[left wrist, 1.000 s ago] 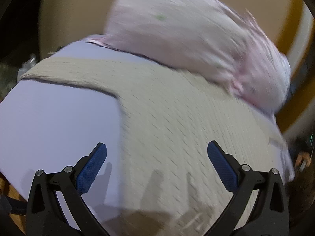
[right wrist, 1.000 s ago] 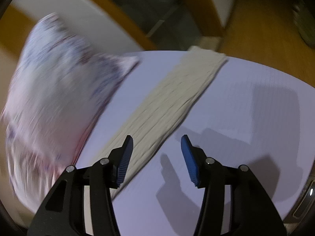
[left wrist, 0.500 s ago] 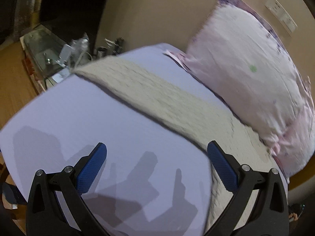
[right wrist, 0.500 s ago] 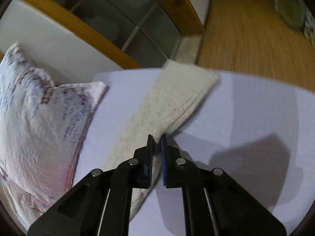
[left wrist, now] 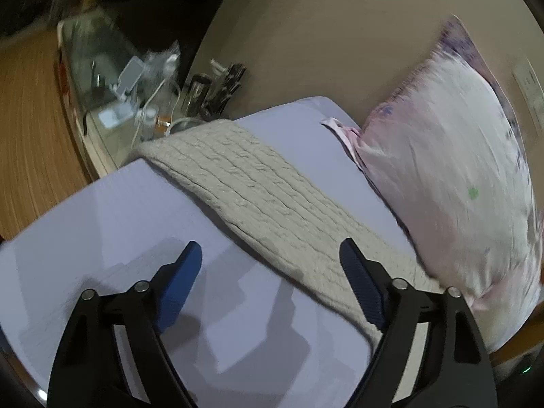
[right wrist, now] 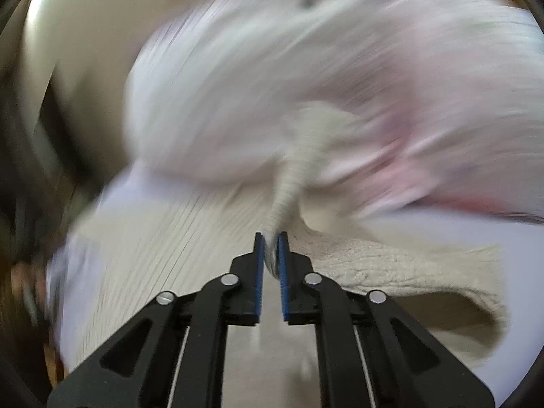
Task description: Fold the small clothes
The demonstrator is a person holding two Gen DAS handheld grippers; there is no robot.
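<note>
In the left wrist view the left gripper, black-armed with blue ribbed pads, hangs nearest the camera with its jaws spread wide and nothing between them, over the pale lilac bed sheet that bears its shadow; just beyond the right-hand pad the long beige cable-knit garment lies flat on the sheet as a band running from the near right to the far left, where its end reaches the mattress edge; to the right of it, resting against the tan headboard, leans the white and pink floral pillow, its lower edge touching the knit near the near right corner; at the far left, past the mattress, a cluttered glass-topped bedside table stands on the brown wooden floor, its small items too blurred to name. In the right wrist view the right gripper has its blue pads drawn almost together on a raised ridge of the same knit, which lifts from the sheet to the pads while the rest spreads to both sides; beyond it the pillow is a motion-smeared mass.
</note>
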